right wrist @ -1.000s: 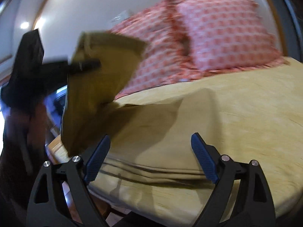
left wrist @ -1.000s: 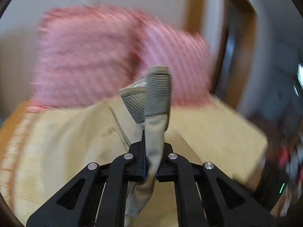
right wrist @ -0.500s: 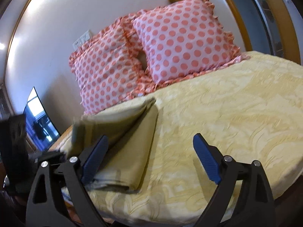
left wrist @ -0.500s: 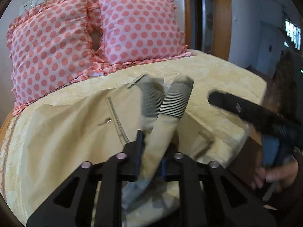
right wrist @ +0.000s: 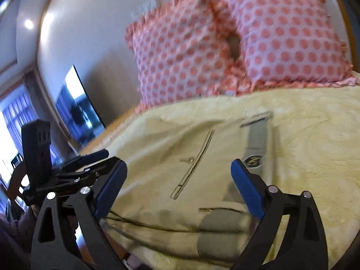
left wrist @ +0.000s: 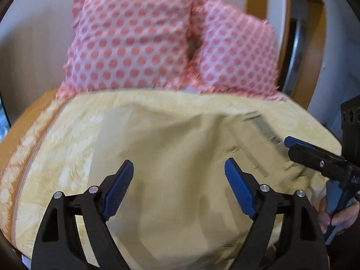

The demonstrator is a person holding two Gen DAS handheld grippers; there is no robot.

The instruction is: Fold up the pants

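Pants (right wrist: 180,180) lie folded on the bed (right wrist: 315,146), near its front edge, stacked in layers with the grey ribbed waistband (right wrist: 257,139) on top and more grey ribbing showing at the near fold. A pocket seam and a small button run across the top layer. My left gripper (left wrist: 178,184) hangs over the khaki cloth (left wrist: 171,157) with its jaws spread wide, nothing between the blue pads (left wrist: 118,189). My right gripper (right wrist: 180,184) is likewise released, its pads (right wrist: 247,189) parted above the pants and gripping nothing. From the left camera I see the right gripper (left wrist: 315,157) side-on at the bed's right edge, with the hand (left wrist: 337,216) on its handle. Two pink dotted pillows (left wrist: 135,45) lean against the wall behind. The left view is blurred, so I cannot tell whether either gripper touches the cloth.
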